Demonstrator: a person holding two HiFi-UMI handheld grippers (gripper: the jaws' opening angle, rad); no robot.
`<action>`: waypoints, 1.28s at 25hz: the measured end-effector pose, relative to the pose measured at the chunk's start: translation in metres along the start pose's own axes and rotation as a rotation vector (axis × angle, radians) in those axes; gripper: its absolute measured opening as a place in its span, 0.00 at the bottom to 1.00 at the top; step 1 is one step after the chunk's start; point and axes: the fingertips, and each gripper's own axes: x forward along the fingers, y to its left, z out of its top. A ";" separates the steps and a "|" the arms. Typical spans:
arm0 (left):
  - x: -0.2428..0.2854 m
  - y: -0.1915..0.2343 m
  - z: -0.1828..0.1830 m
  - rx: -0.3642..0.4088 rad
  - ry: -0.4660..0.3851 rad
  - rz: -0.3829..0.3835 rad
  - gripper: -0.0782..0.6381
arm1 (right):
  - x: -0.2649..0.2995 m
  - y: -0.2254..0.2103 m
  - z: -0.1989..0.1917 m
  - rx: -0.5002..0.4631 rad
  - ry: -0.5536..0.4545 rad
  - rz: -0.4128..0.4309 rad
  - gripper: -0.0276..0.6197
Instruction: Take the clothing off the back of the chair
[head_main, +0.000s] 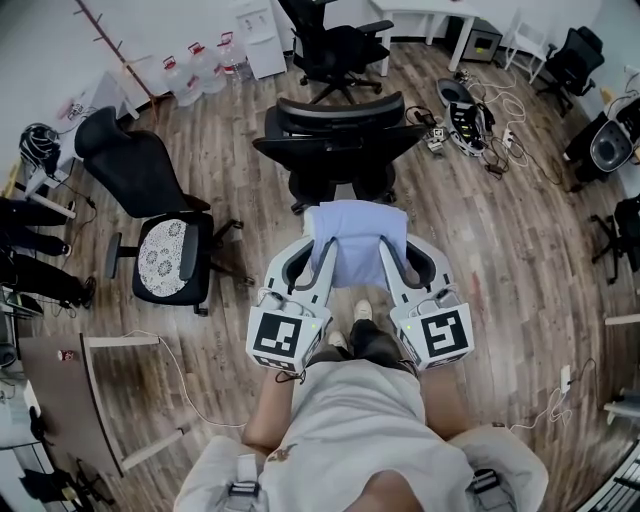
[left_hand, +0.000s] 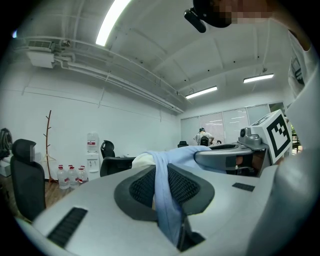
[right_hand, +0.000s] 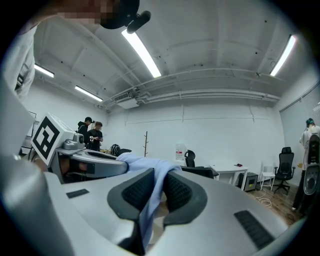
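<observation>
The left fingers (left_hand: 141, 188) are clamped on a hanging fold of light blue clothing (left_hand: 167, 210). The right fingers (right_hand: 134, 191) are clamped on another fold in the same way. The left gripper (head_main: 318, 243) and right gripper (head_main: 392, 245) are held side by side, with the clothing stretched between them and draped over their tips. It hangs above the wood floor (head_main: 500, 260) in front of the person (head_main: 355, 410), just on the near side of a black chair (head_main: 340, 135).

Blue clothing (head_main: 355, 235) between left gripper (head_main: 316, 243), right gripper (head_main: 392, 243)
</observation>
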 end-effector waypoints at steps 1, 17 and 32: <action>-0.002 0.000 0.000 0.000 -0.001 0.002 0.21 | -0.001 0.001 0.001 -0.002 -0.001 0.003 0.14; -0.012 -0.002 0.005 0.001 -0.018 0.014 0.21 | -0.005 0.006 0.008 -0.011 -0.004 0.008 0.14; 0.005 0.006 0.006 -0.009 -0.015 0.003 0.21 | 0.008 -0.005 0.004 -0.013 -0.004 0.011 0.14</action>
